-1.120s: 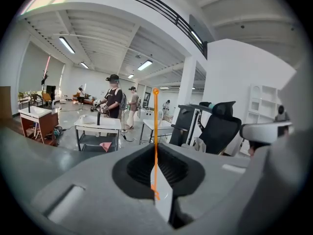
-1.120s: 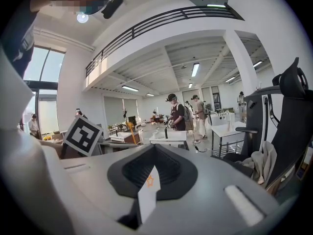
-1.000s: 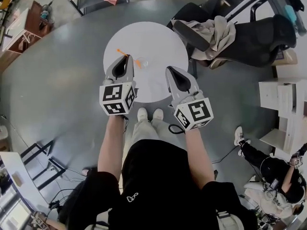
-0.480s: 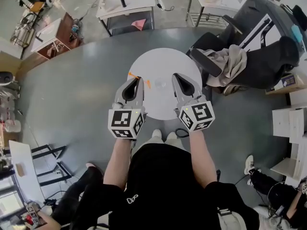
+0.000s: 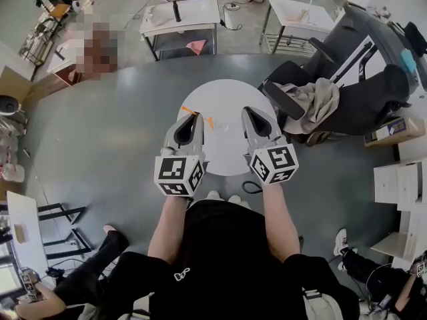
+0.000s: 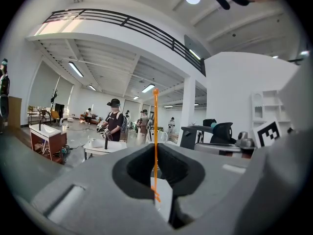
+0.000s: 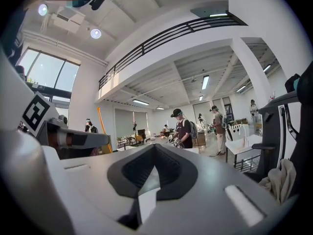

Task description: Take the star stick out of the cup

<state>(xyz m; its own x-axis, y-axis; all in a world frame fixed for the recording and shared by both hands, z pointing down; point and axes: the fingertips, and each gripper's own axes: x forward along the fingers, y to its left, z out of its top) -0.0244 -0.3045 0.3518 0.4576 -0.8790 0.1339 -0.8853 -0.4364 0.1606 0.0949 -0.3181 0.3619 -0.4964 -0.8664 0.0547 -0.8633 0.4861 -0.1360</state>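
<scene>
My left gripper is shut on a thin orange star stick, which crosses its jaw tips over the left part of the round white table. In the left gripper view the stick stands upright out of the shut gripper. A small clear cup, faint in the head view, stands on the table between the two grippers, and the stick is clear of it. My right gripper hovers over the table's right part, shut and holding nothing.
A black office chair with a beige cloth draped on it stands right of the table. White work tables stand at the back and white shelves at the right. Several people stand in the hall beyond.
The left gripper has carried the stick away from the cup, leaving a gap between them. Both grippers have come closer together over the table, and the head view now takes in more of the room.
</scene>
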